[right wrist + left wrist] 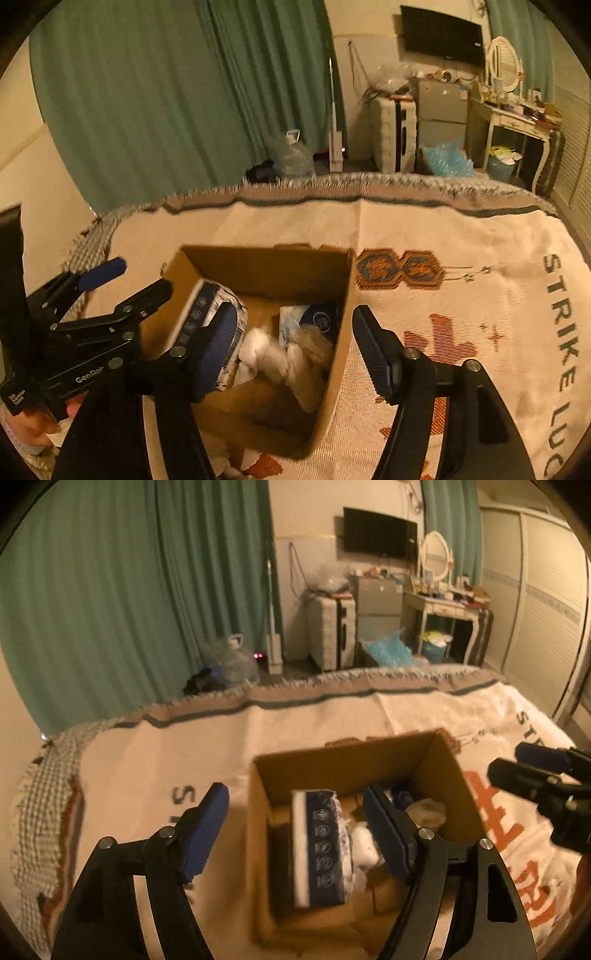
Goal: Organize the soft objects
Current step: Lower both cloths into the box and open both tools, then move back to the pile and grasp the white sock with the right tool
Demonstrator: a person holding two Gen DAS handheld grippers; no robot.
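We have both grippers hanging over the open cardboard box (436, 760) on the blanket-covered bed (147, 753). The left gripper (295, 827) has its fingers spread fairly wide and empty, one blue pad outside the box's left wall and the other over the inside; the right gripper (293, 343) is likewise apart and holding nothing, straddling the box's right wall. Inside, the blue-and-white tissue pack (323, 849) stands on edge against the left wall, with a white soft bundle (273, 354) and a second blue-and-white pack (314, 321) piled toward the right and far side. In our judgement, the risk is catching a finger on either cardboard wall as we withdraw, which would tip or drag the light box across the blanket. The upright pack could also topple onto the pile. With both grippers this close, they could knock together.
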